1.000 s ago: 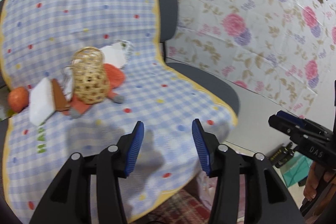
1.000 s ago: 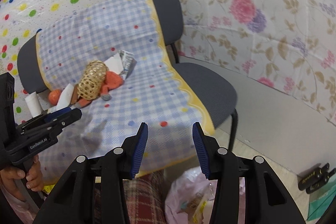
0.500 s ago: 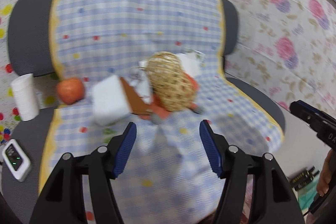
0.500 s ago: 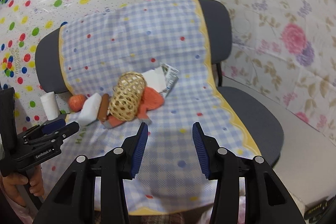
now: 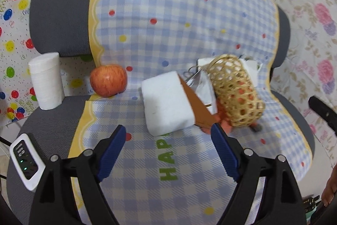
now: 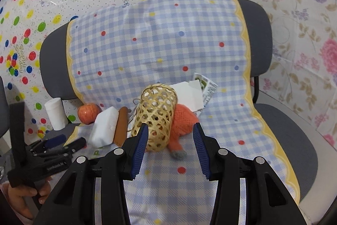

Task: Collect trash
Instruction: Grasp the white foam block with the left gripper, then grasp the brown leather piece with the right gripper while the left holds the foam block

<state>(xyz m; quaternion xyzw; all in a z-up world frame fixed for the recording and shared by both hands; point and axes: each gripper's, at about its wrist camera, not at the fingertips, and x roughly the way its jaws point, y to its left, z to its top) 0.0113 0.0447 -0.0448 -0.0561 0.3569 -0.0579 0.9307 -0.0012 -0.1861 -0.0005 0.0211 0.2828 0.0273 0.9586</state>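
From my left wrist camera, my left gripper (image 5: 168, 136) has just been spreading and stands wide with nothing between its pads, just short of the white foam block (image 5: 166, 102) on the checked cloth (image 5: 168, 14); an apple (image 5: 108, 82) lies to its left

From my right wrist camera, my right gripper (image 6: 170, 135) stands half-wide and empty before the woven basket (image 6: 157, 117), orange knitted toy (image 6: 184, 119) and torn paper (image 6: 189, 95)

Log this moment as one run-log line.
phase: approach | left gripper: open, jaws just widened, empty, nearing white foam block | right gripper: open, empty, facing wicker basket
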